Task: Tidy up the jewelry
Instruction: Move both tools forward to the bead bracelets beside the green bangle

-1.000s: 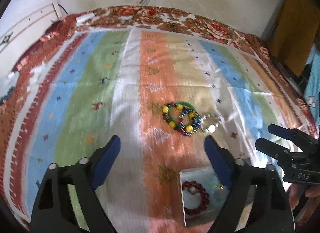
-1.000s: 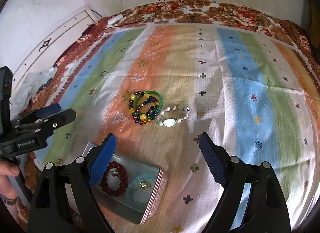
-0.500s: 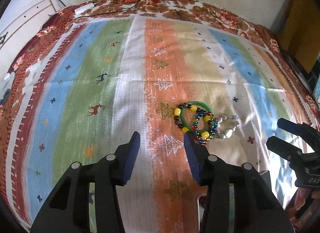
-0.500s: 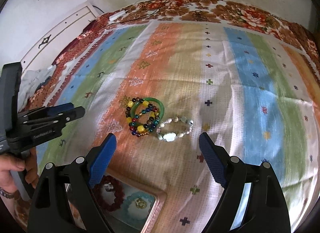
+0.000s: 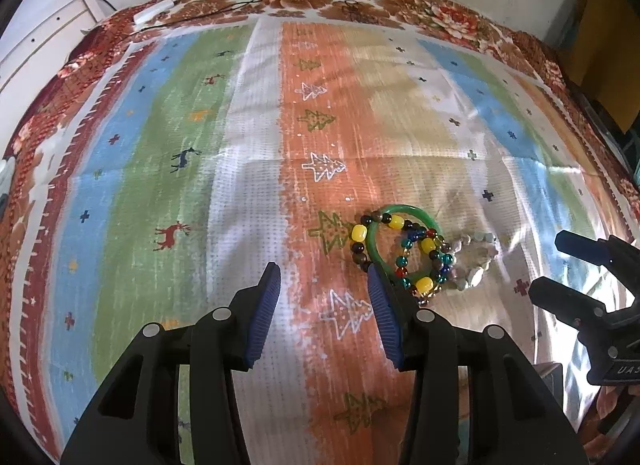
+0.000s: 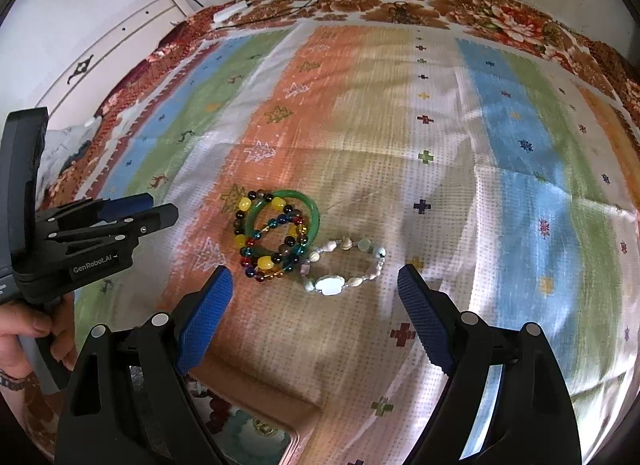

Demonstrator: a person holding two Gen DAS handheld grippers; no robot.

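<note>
A green bangle lies on the striped cloth, tangled with a bracelet of yellow and coloured beads. A pale shell bracelet lies just right of them. In the right wrist view the bangle, bead bracelet and shell bracelet lie just ahead of my fingers. My left gripper is partly open and empty, left of the pile. My right gripper is wide open and empty, just short of the shell bracelet. An open tin holding bracelets sits below it.
The striped cloth covers a bed with a floral border. A white cable and plug lie at the far edge. A white panel stands on the left. The right gripper shows in the left wrist view.
Both grippers moved forward toward the bracelets. My left gripper's jaws have narrowed from wide open. The tin has slid down, out of the left wrist view.
</note>
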